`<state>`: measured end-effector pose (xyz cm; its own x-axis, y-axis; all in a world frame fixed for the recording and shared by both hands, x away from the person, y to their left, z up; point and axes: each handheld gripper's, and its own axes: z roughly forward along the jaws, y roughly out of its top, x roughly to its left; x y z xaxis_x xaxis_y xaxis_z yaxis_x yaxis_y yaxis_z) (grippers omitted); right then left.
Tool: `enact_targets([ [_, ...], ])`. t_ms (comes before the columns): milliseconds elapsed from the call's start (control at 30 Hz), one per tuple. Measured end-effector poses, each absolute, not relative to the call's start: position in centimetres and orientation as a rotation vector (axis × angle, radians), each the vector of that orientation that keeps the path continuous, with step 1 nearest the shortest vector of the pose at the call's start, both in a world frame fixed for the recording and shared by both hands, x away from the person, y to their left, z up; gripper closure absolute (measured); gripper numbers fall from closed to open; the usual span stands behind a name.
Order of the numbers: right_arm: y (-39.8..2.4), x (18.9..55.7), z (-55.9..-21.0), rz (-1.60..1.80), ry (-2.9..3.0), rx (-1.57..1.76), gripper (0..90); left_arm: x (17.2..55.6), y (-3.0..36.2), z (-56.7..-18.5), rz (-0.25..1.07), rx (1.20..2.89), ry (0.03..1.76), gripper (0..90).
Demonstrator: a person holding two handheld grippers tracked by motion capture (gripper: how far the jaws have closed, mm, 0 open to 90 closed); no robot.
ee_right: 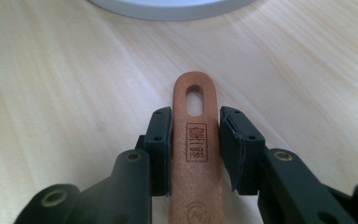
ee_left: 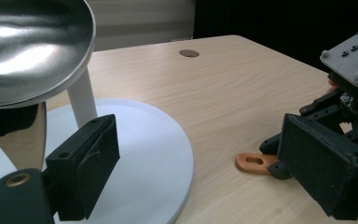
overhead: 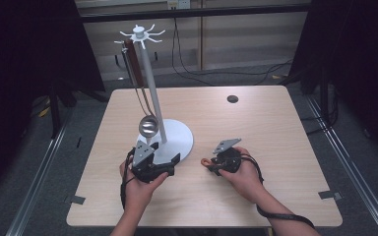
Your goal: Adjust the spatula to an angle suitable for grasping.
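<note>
A: On the pale wooden table [overhead: 256, 123], near its front edge, the right gripper [overhead: 211, 163] lies low, with a flat reddish-brown wooden handle with a slotted hanging hole [ee_right: 196, 140] between its jaws.

B: Grip state?

A: From the right gripper view, the left pad touches the handle's edge; a thin gap shows at the right pad. Jaws stand about handle-width apart. I cannot tell whether they press on it. No earlier frame to compare.

B: Where does the handle point?

A: Its holed end sticks out past the fingertips toward the round white base [overhead: 179, 140] of the utensil stand and stops short of the rim. It lies flat on the table. The rest of the utensil is hidden under the gripper.

B: Left gripper?

A: The left gripper [overhead: 165, 160] sits over the near edge of the white base. In the left gripper view one black jaw is close by the white upright pole [ee_left: 81, 95]; nothing is seen clamped. The jaws look parted.

B: What is on the stand?

A: A shiny steel ladle [overhead: 147, 126] hangs from the hooks at the top, bowl low beside the pole, just above the left gripper. A dark wooden-handled utensil [overhead: 132, 61] hangs beside it.
</note>
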<state>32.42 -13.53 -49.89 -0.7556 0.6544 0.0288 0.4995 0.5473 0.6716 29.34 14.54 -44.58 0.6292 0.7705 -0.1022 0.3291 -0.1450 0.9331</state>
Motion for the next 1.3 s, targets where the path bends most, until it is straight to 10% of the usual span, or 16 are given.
enact_targets([
  [533,-12.8,33.2,-49.8,0.957,2.548,1.024,53.5,29.2,14.3,-44.8,0.484,1.759,0.894,12.4],
  [1300,-13.0,33.0,-48.7,1.054,2.457,1.115,66.8,29.4,13.6,-45.0,0.429,1.760,0.882,11.6],
])
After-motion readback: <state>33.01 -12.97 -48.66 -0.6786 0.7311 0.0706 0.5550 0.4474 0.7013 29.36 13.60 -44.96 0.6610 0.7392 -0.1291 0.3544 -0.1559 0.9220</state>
